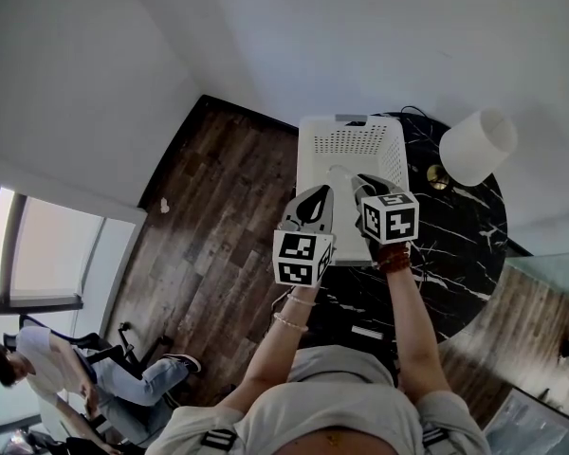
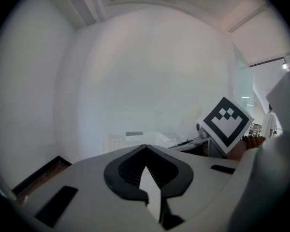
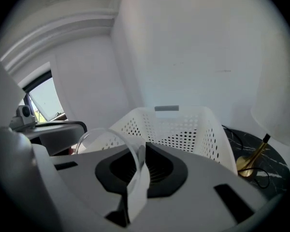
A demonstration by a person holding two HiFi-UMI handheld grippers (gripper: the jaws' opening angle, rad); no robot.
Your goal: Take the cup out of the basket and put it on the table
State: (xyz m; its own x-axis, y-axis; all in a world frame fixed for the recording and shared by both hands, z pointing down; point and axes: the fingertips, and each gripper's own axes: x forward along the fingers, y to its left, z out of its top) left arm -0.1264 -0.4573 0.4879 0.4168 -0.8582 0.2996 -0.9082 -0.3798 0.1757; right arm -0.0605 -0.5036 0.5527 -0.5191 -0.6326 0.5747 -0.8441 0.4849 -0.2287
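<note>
A clear plastic cup (image 3: 108, 131) hangs by its rim from my right gripper (image 3: 135, 170), whose jaws are shut on the rim's edge. It is held above the near end of the white perforated basket (image 3: 183, 129). In the head view the right gripper (image 1: 358, 183) hovers over the basket (image 1: 308, 159), and the cup (image 1: 342, 176) shows only as a faint pale shape at its tips. My left gripper (image 1: 315, 195) sits just left of it, at the basket's near left edge. Its jaws (image 2: 147, 187) are shut with nothing between them.
The basket stands on a round black marble table (image 1: 455, 245). A lamp with a white shade (image 1: 477, 146) and brass base (image 3: 251, 161) stands right of the basket. Dark wood floor (image 1: 218, 226) lies to the left. A person (image 1: 38, 368) sits at the lower left, far off.
</note>
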